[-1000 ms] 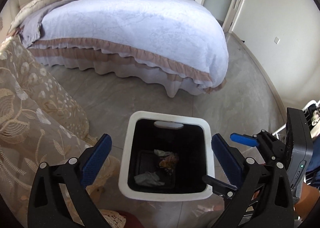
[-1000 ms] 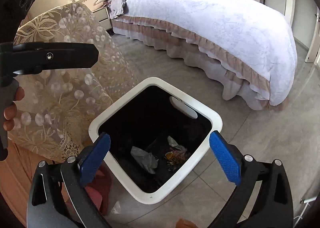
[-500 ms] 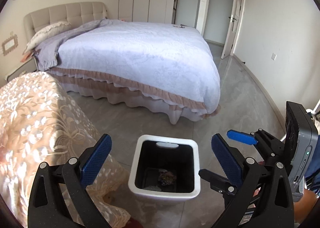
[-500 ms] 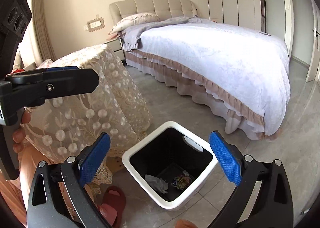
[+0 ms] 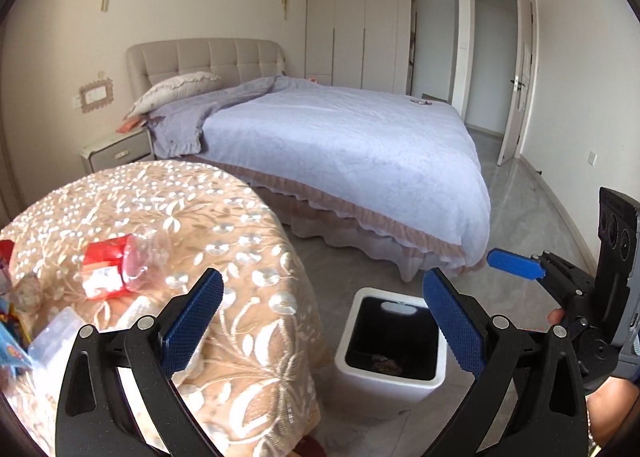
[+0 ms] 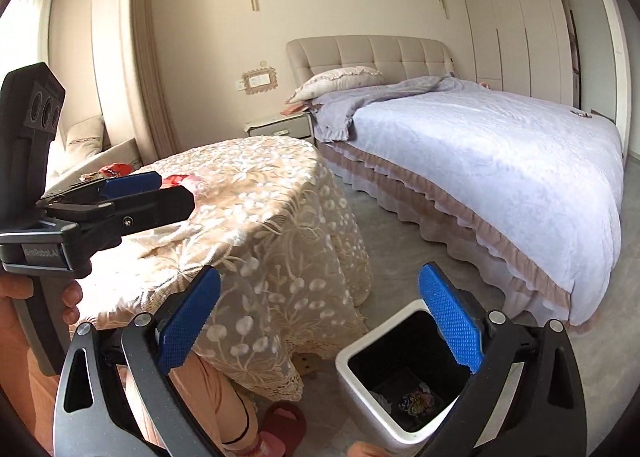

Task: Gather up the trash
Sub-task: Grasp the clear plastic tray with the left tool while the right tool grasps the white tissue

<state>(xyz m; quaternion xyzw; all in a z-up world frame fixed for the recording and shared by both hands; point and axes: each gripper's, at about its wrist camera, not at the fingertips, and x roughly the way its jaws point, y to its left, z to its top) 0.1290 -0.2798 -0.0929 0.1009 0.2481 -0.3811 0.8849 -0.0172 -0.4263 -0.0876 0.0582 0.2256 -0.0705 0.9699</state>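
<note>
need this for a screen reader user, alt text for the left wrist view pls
Open left claw above a lace-covered table with a crushed bottle on it. A white bin stands on the floor beside it, a bed behind.

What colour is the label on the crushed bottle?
Red, on the crushed bottle; the left wrist view shows it best.

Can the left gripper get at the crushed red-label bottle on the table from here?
Probably yes. The left gripper is open and empty, above the lace tablecloth; the crushed bottle lies exposed ahead to its left, nothing on top. Other litter sits beside it at the frame edge.
</note>
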